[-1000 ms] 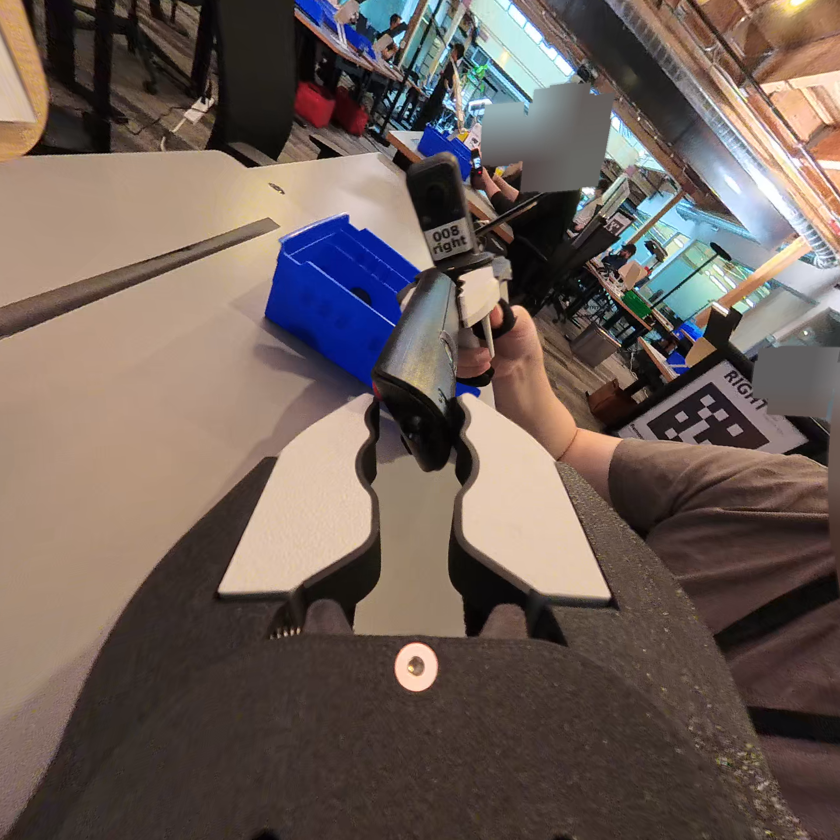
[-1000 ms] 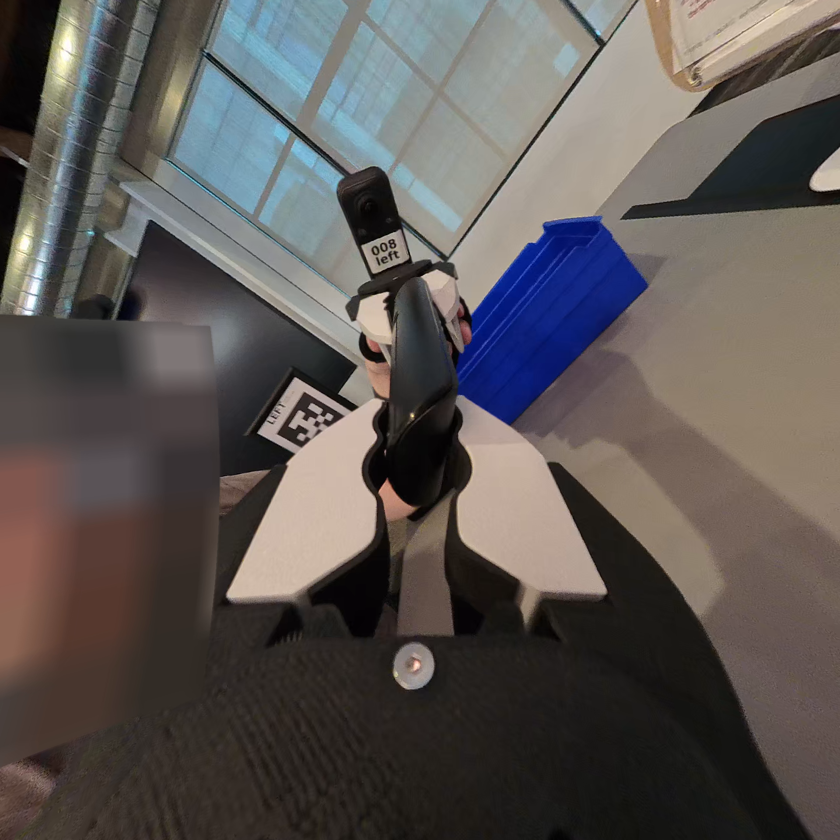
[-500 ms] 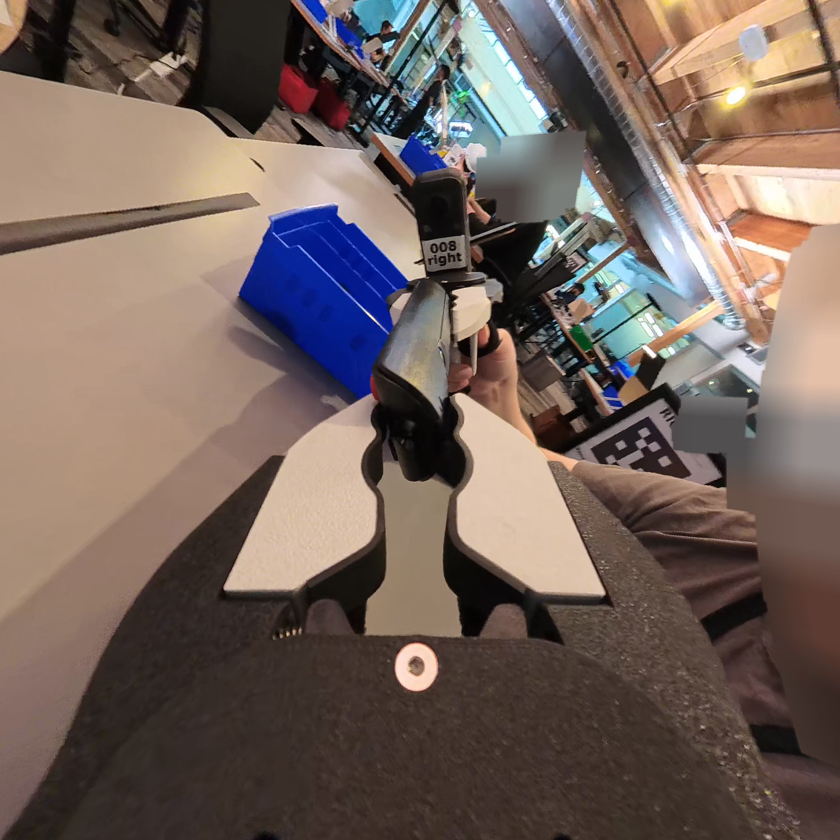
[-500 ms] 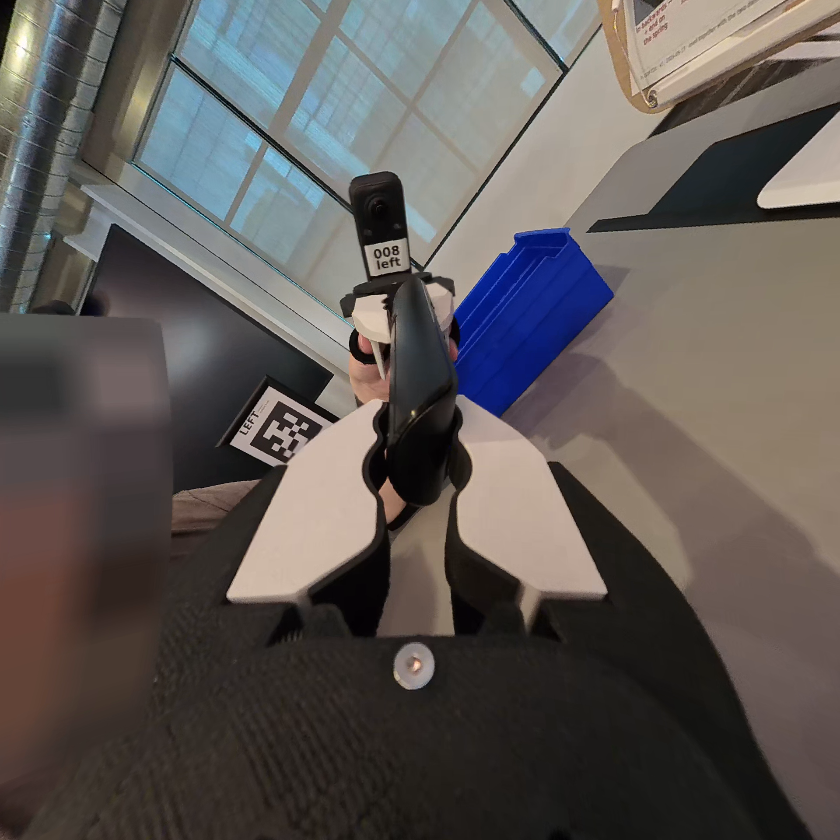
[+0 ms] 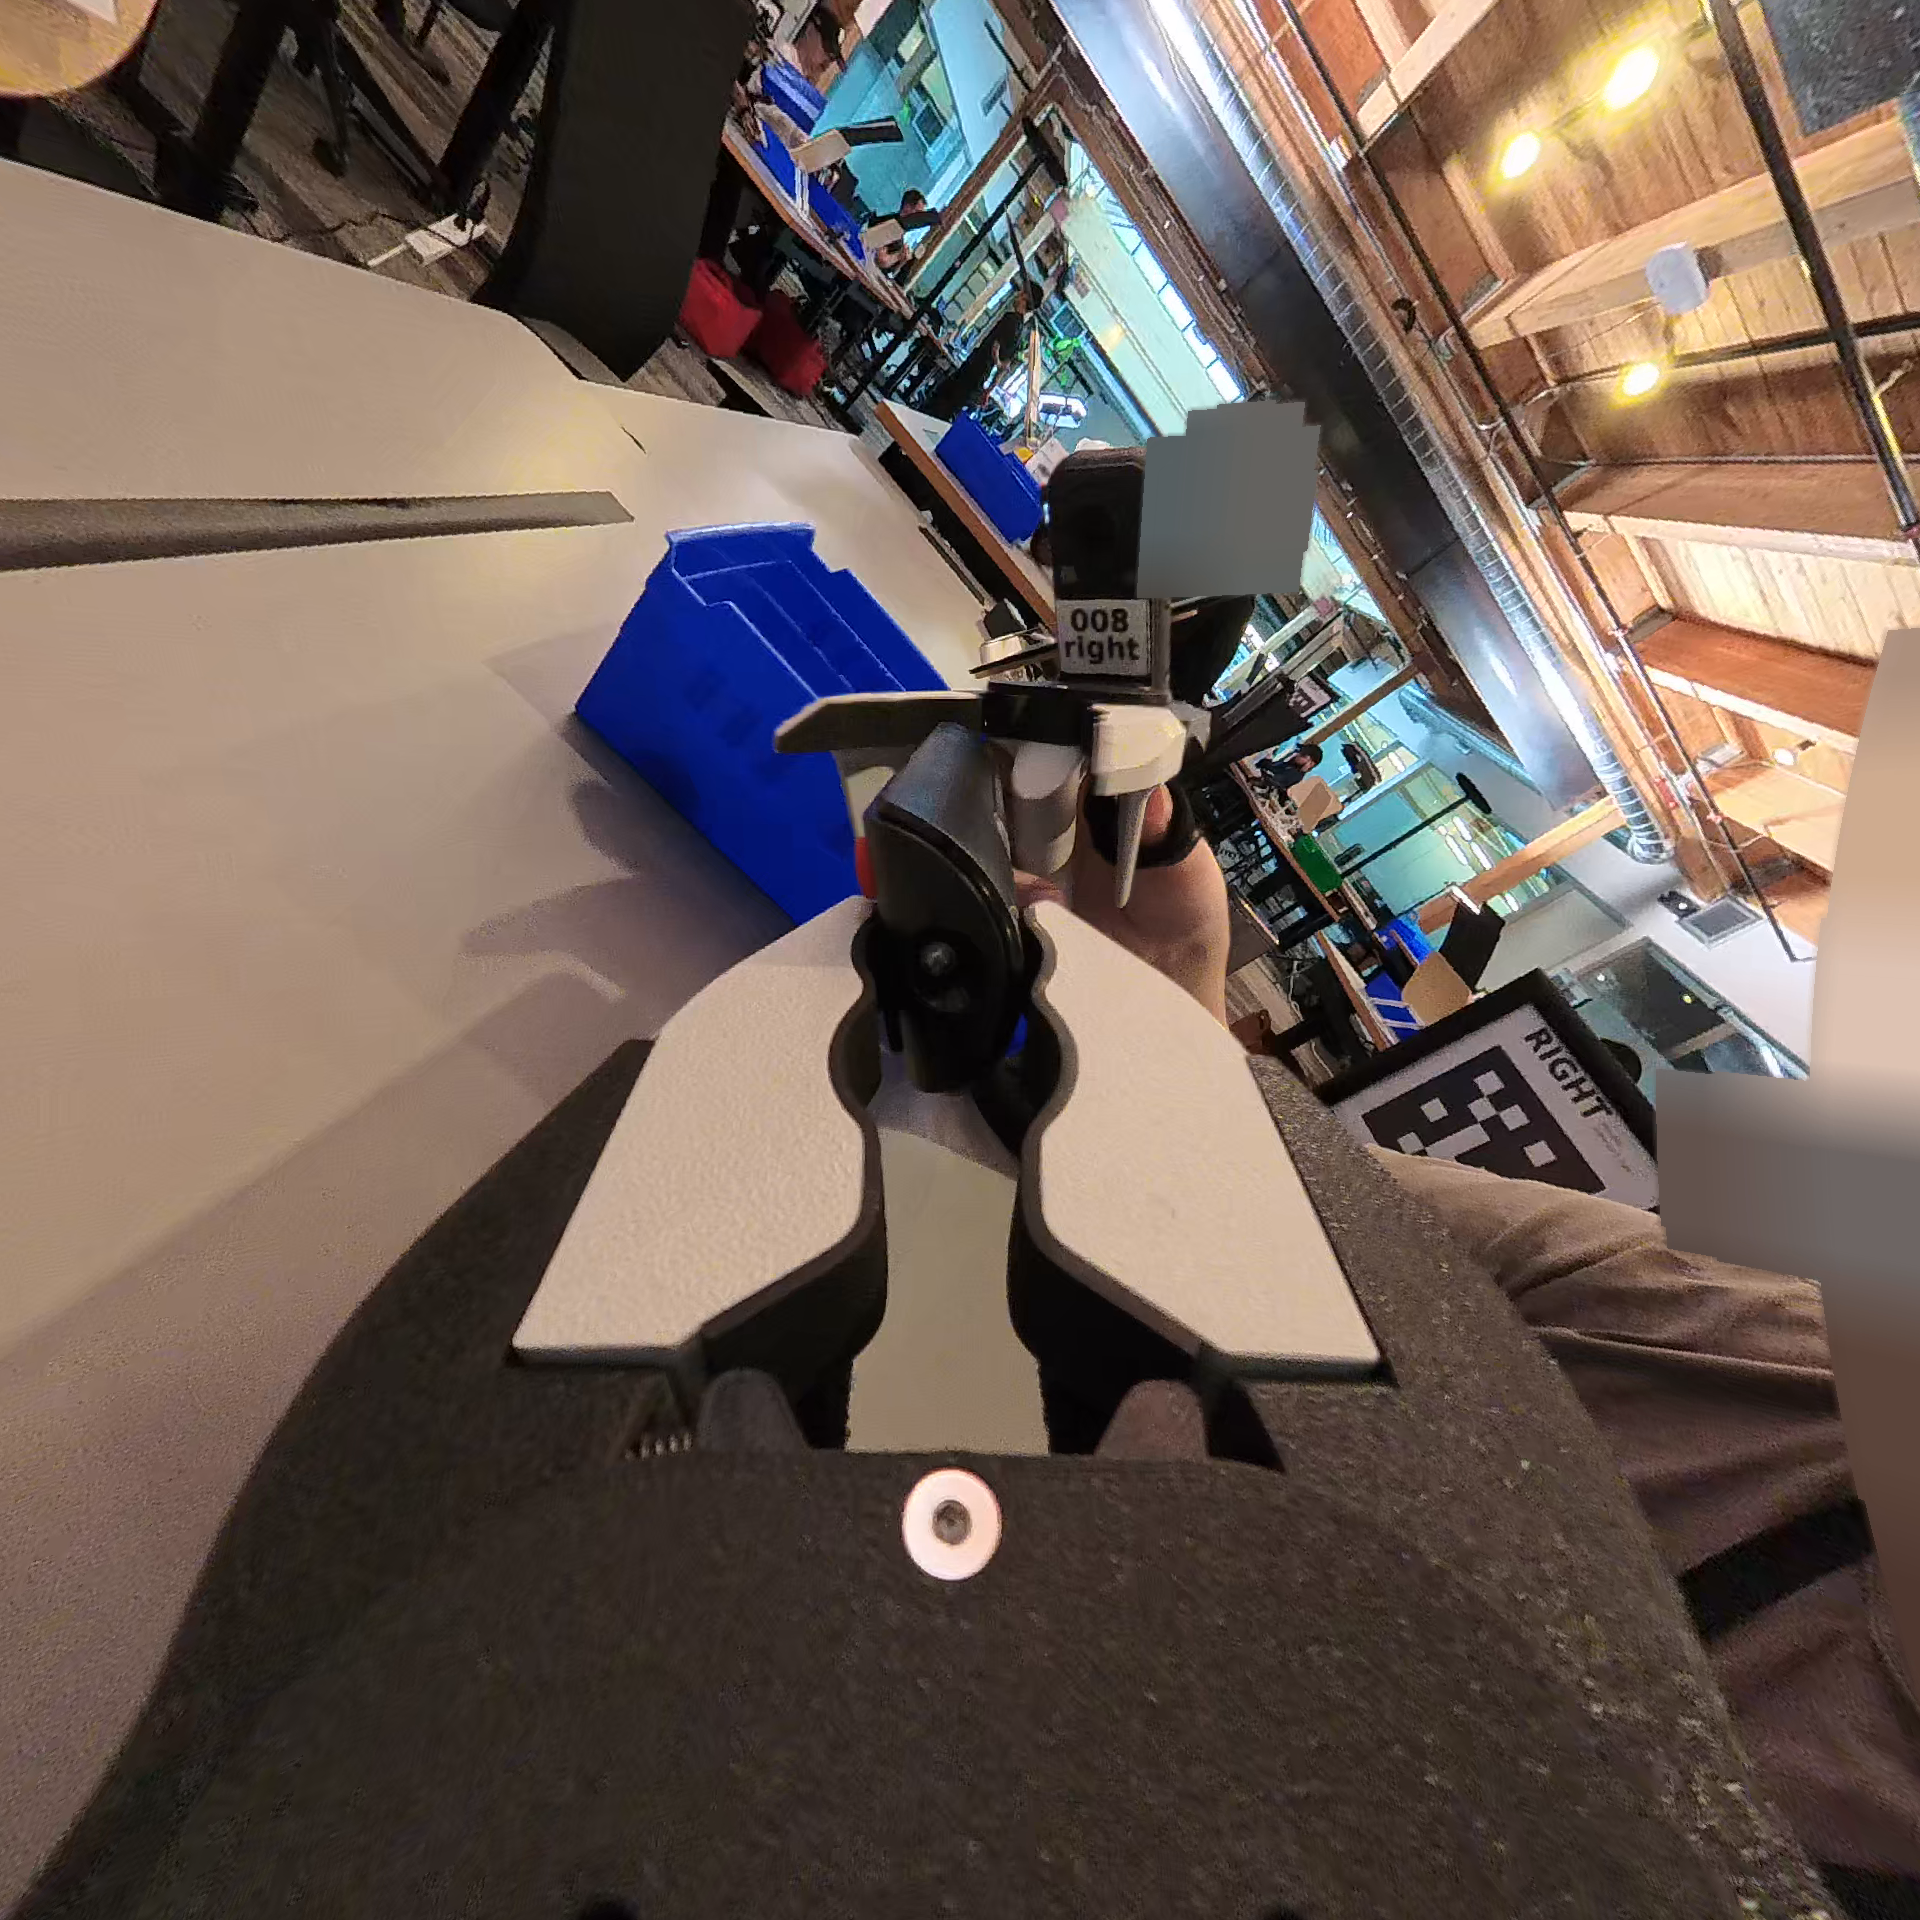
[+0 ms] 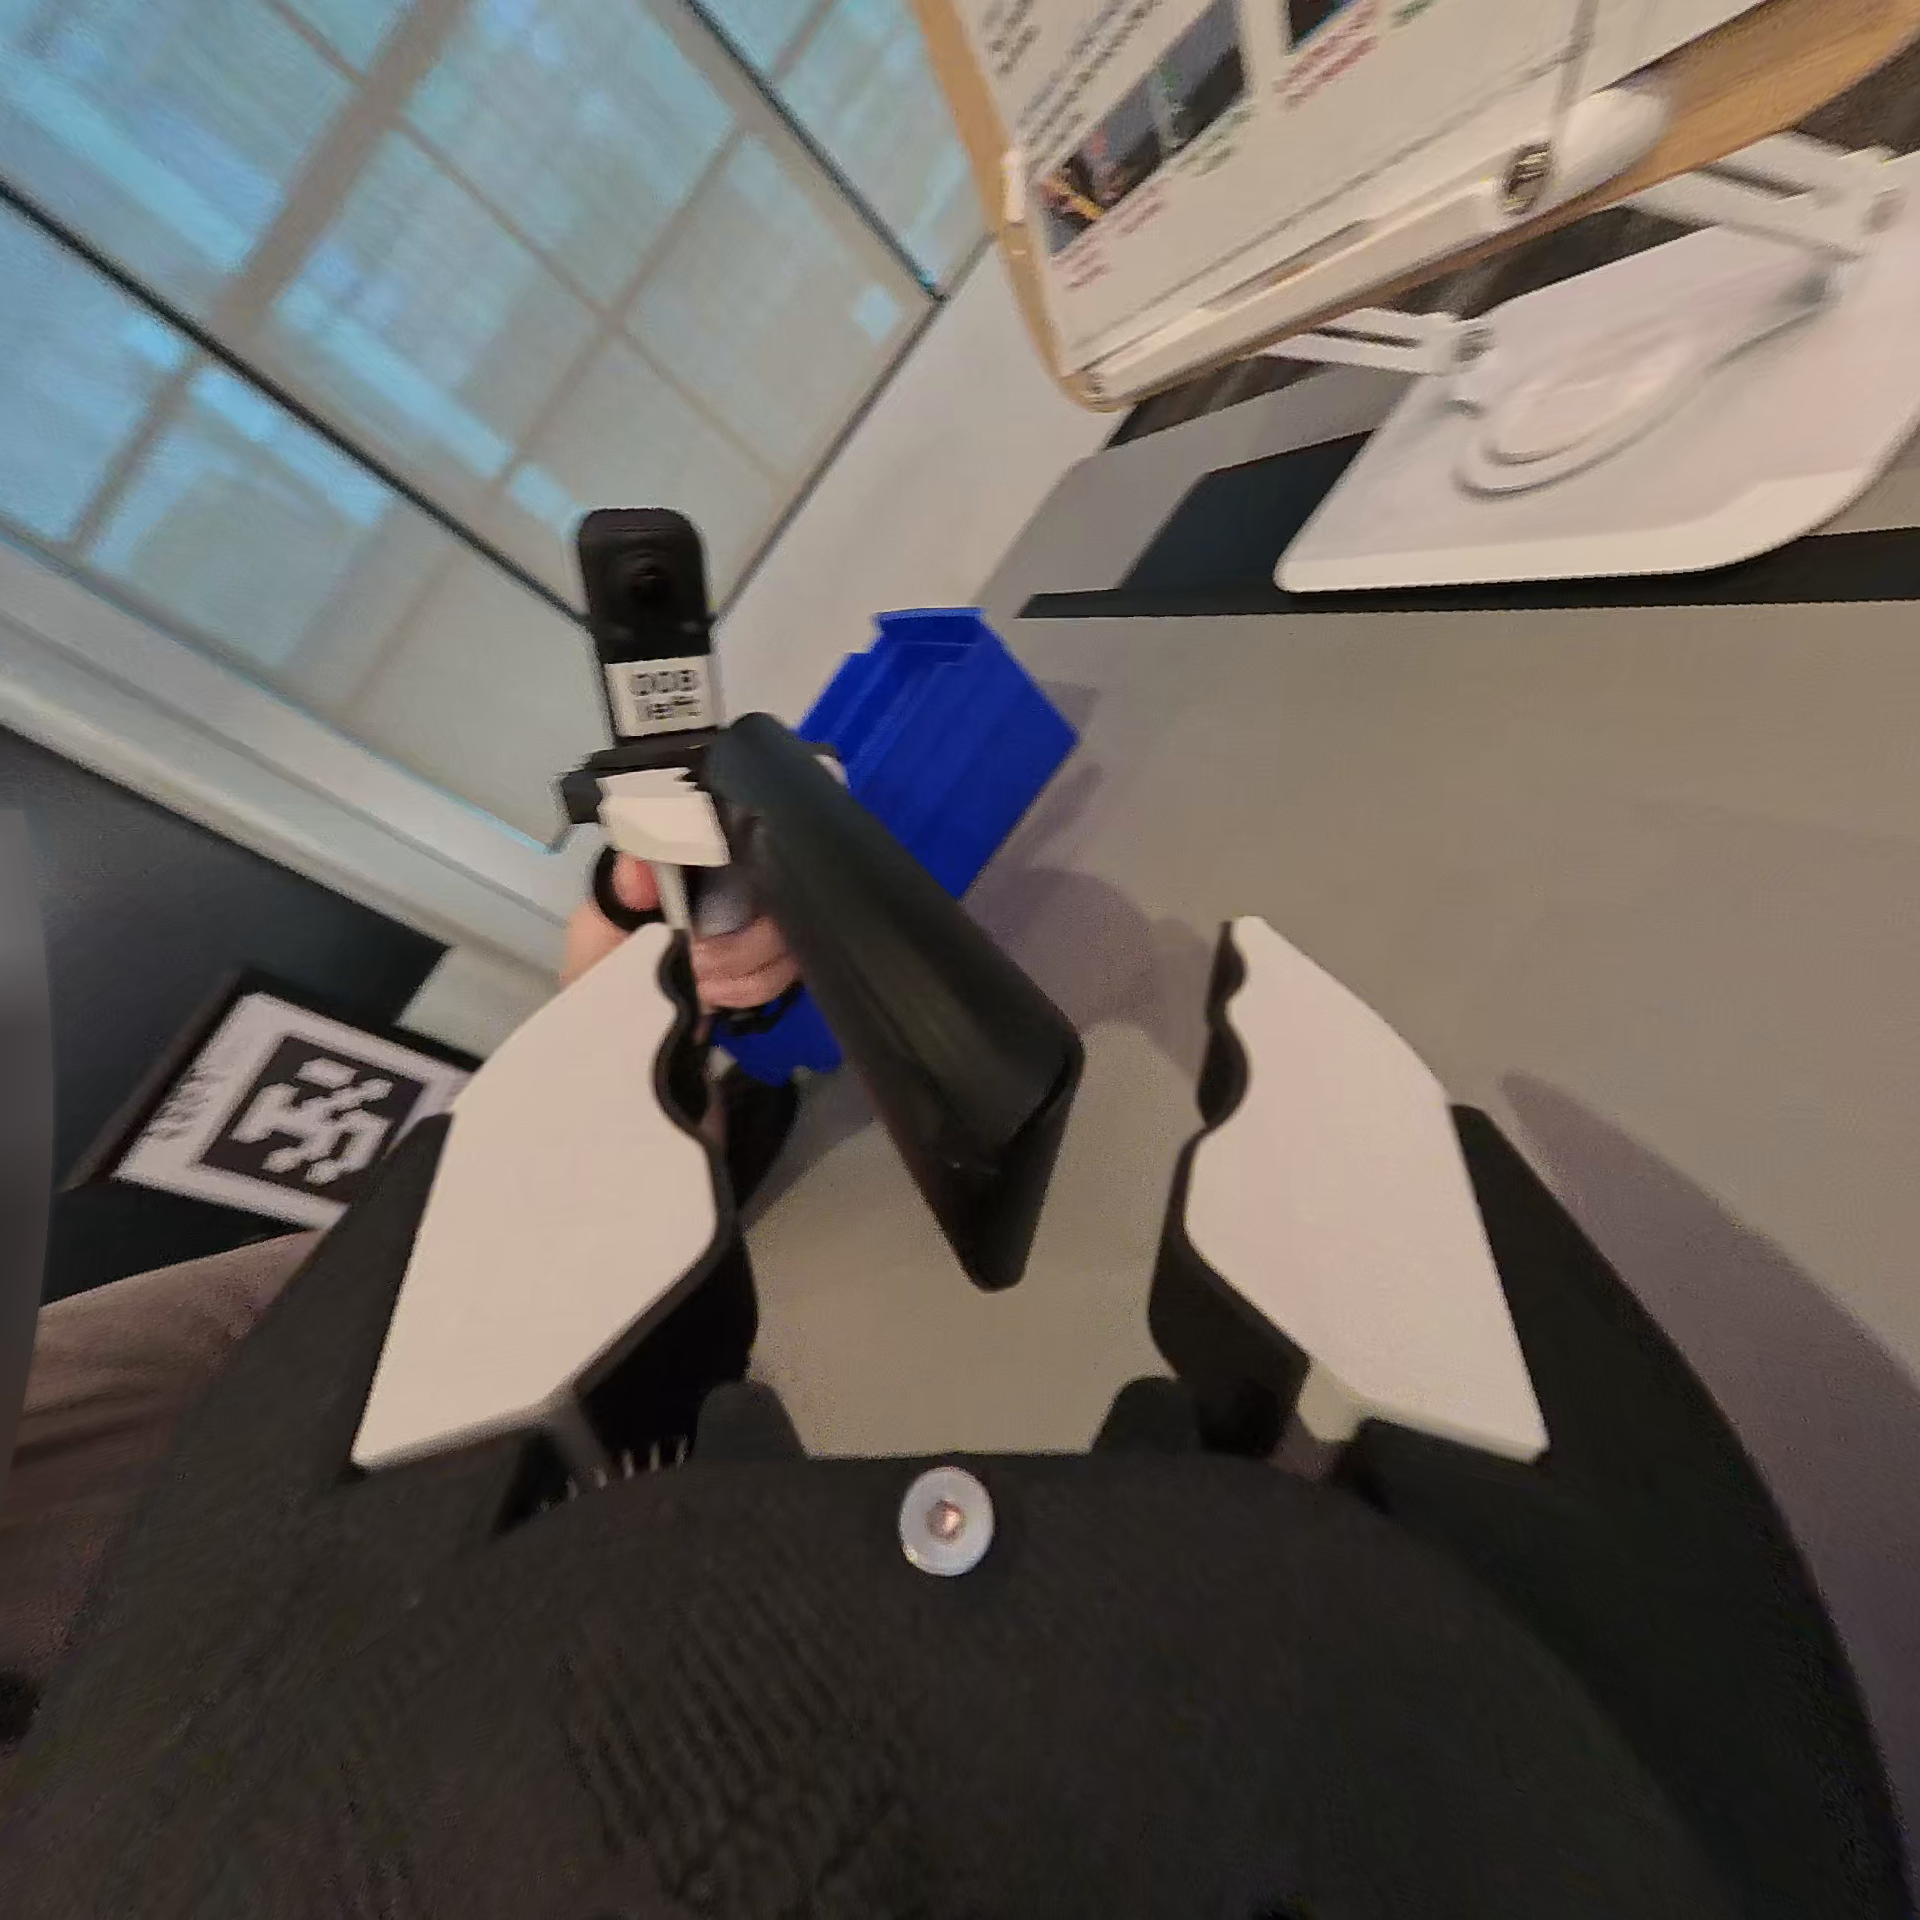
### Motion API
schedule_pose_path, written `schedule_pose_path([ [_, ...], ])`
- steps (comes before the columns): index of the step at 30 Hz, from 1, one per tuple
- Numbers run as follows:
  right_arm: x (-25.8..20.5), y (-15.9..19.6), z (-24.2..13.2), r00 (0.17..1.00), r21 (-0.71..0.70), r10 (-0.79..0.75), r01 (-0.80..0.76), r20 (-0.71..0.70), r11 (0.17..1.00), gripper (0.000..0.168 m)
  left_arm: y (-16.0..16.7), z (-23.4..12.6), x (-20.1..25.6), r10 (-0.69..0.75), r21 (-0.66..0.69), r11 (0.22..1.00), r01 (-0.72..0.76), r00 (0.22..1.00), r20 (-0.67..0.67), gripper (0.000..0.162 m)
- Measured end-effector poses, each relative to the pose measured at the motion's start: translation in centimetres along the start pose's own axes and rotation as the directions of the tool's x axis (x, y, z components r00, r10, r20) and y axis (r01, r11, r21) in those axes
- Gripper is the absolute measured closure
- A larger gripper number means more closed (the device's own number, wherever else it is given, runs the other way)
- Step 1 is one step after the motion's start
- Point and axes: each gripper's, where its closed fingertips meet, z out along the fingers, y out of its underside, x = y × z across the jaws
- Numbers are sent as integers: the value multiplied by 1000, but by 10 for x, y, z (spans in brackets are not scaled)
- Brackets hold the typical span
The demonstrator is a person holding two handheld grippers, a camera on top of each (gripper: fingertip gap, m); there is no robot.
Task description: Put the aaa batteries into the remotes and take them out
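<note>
A black remote is held in the air above the grey table. My left gripper is shut on one end of it, with both pads pressed against its sides. In the right wrist view the remote runs slantwise from the left gripper toward the camera. My right gripper is open wide; the remote's near end lies between its fingers with a gap on each side. The left wrist view also shows the right gripper spread open behind the remote. No batteries are in view.
A blue plastic bin stands on the table just behind the grippers; it also shows in the right wrist view. A white stand base and a tilted board are farther back. A person's hand holds the right gripper.
My right gripper, shut on the remote's far end in both earlier frames, has opened wide and let go. My left gripper keeps its hold, and the remote has tilted to the side.
</note>
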Motion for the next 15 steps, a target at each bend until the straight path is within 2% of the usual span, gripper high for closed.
schedule_pose_path([
  [3,16,-2,0,992,35,-24,29,-122,999,52,-3,2,-4,-6,42,999,5,1000,4,139],
  [7,25,-7,3,977,105,-50,73,-208,992,30,-8,3,-13,75,110,990,-86,992,101,139],
  [15,42,-3,6,926,46,-168,194,-338,980,29,6,24,-13,119,130,982,-139,981,152,139],
])
